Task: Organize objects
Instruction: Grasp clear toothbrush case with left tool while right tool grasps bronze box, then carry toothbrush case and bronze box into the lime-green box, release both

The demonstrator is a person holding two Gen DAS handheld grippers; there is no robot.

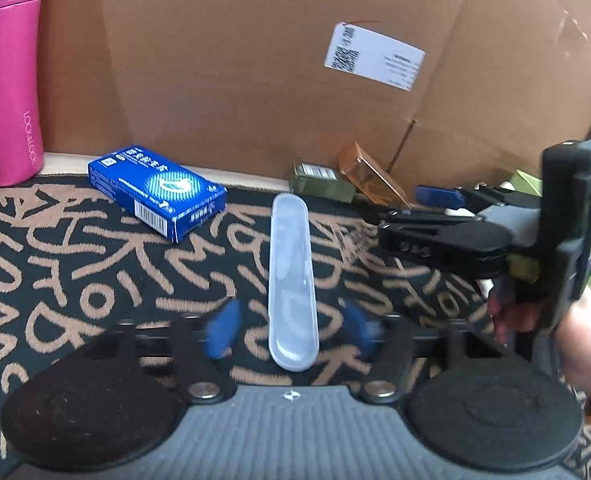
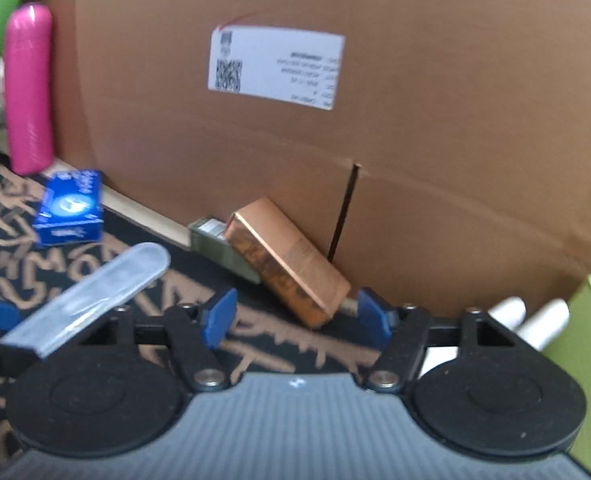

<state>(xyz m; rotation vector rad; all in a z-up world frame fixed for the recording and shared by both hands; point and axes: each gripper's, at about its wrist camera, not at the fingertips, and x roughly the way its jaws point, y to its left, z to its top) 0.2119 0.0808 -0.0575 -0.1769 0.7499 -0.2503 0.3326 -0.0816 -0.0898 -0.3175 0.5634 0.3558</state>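
The left claw (image 1: 291,330) hangs low over the patterned desk (image 1: 75,280), its blue pads apart on either side of the near end of a frosted clear plastic case (image 1: 293,280); a gap shows on both sides, so nothing is clamped. The case lies flat in the middle of the desk, its length running from near to far. It looks light, rigid and smooth, probably thin-walled and a little slippery, so a hold across its narrow width near the middle should keep it from tipping or sliding out.

The right claw (image 2: 295,316) also stands apart and empty, facing a copper-coloured box (image 2: 287,264) that leans against the big cardboard carton (image 2: 415,120) at the far side. This box seems stiff card with a glossy skin, light, best taken across its short sides. An olive-green box (image 2: 223,248) lies just behind it.

Far left, a blue box (image 1: 155,192) carries a barcode and white print too small to read. The pink flask (image 1: 7,80) standing upright in the far left corner reads "LOCK&LOCK" down its side. The white shipping label (image 2: 275,66) on the carton has QR codes and lines of text, blurred beyond reading
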